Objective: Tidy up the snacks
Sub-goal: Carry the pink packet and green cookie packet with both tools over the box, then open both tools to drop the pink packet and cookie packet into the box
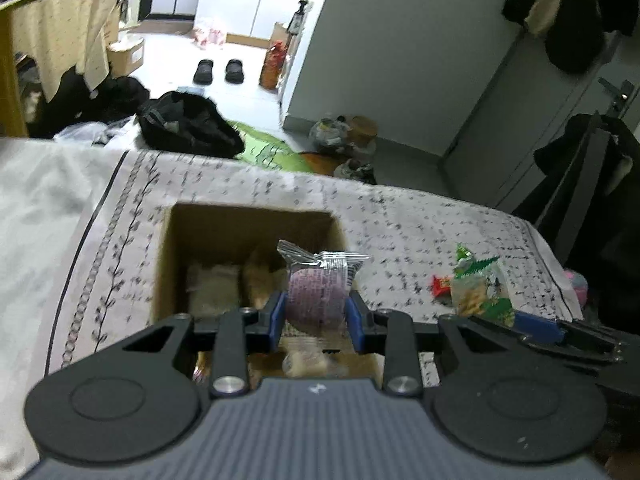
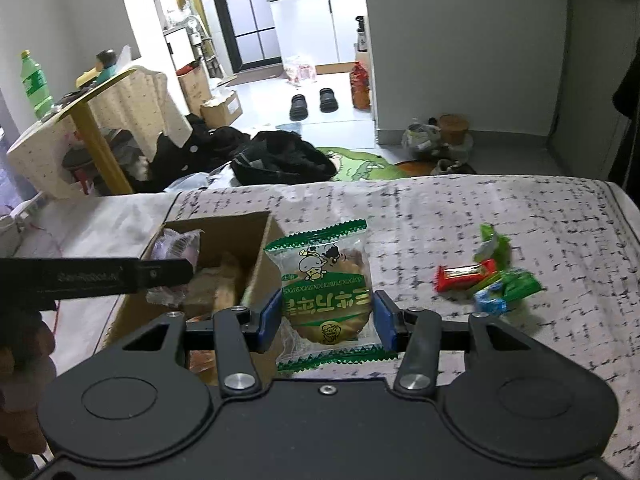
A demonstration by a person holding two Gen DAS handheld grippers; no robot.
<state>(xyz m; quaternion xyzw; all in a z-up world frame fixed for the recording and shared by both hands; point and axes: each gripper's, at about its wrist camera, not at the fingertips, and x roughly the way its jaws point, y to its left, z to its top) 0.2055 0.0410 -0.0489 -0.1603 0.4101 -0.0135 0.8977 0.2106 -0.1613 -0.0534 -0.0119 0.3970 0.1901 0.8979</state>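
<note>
Left gripper [image 1: 318,312] clamped on a purple-wrapped snack [image 1: 318,294], jaws narrow against its sides, held above the open cardboard box [image 1: 168,256] on the patterned bed cover [image 1: 420,216]. Right gripper [image 2: 326,318] clamped on a green-wrapped cookie packet [image 2: 326,292], jaws somewhat wider, packet upright just beside the box's right wall [image 2: 260,276]. Inside the box, several pale wrapped snacks [image 1: 212,284]. Toward the bed's right edge, a small loose pile: red candy bar [image 2: 464,276], blue sweet [image 2: 490,302], green wrappers [image 2: 516,284], well apart from the box. Beyond the bed's far edge, black clothing [image 2: 284,160] and a pair of slippers [image 2: 314,104] on the floor.
</note>
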